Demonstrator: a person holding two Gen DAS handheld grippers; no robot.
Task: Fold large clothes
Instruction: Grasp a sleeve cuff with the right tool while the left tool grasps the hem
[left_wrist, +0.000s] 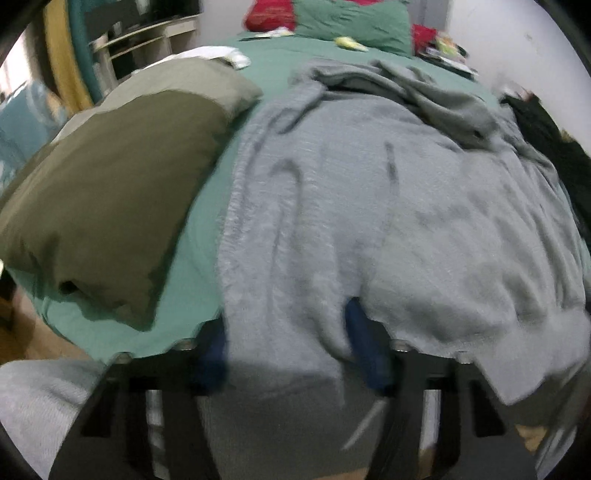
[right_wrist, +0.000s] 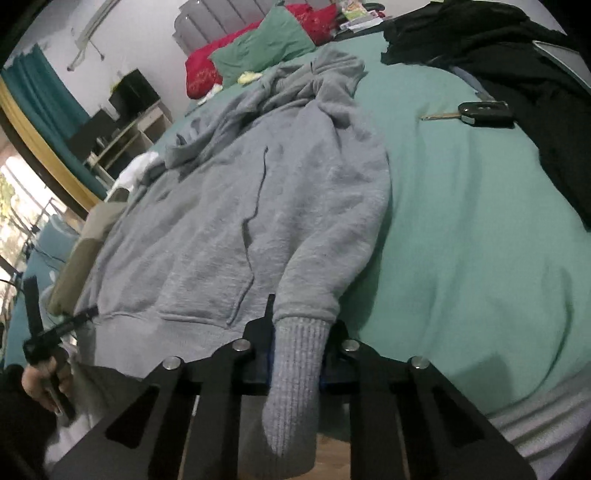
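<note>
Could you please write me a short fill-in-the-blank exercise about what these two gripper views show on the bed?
1. The right gripper is shut on the hoodie's ribbed ____.
2. The grey hoodie lies on a ____ bedsheet.
3. The small black item right of the hoodie, beside the black garment, is a ____.
4. The left gripper grips the hoodie's ____ edge.

Missing words: cuff; green; key; bottom

From the foot of the bed (left_wrist: 192, 258) we look low and close along both tongs toward the pillows (left_wrist: 354, 18) at its head, our left view square on, our right view tilted and further right, both sharing the grey hoodie (left_wrist: 369, 206) and green sheet.
</note>
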